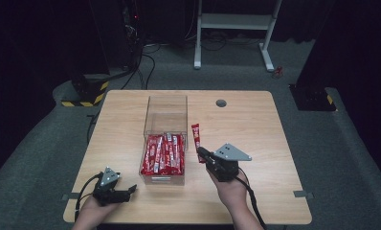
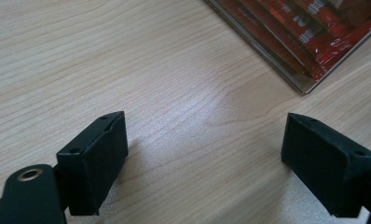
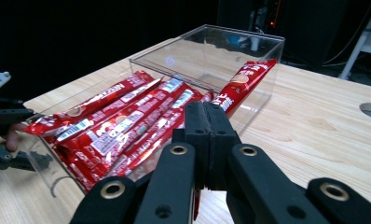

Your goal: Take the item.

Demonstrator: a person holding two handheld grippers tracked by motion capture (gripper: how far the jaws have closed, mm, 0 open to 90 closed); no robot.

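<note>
Right gripper (image 3: 207,116) pinching one red stick (image 3: 242,84), holding it just beside the clear box (image 1: 165,115). Left gripper (image 2: 204,154) resting near the box corner, jaws spread, nothing between.

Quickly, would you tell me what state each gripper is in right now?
Left gripper: open, holding nothing.
Right gripper: shut on a long red snack sachet.

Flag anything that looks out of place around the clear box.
One red sachet is outside the clear box, pinched at its near end by the right gripper and sticking up beside the box wall. The other sachets lie flat inside. Nothing looks spilled or damaged.
</note>
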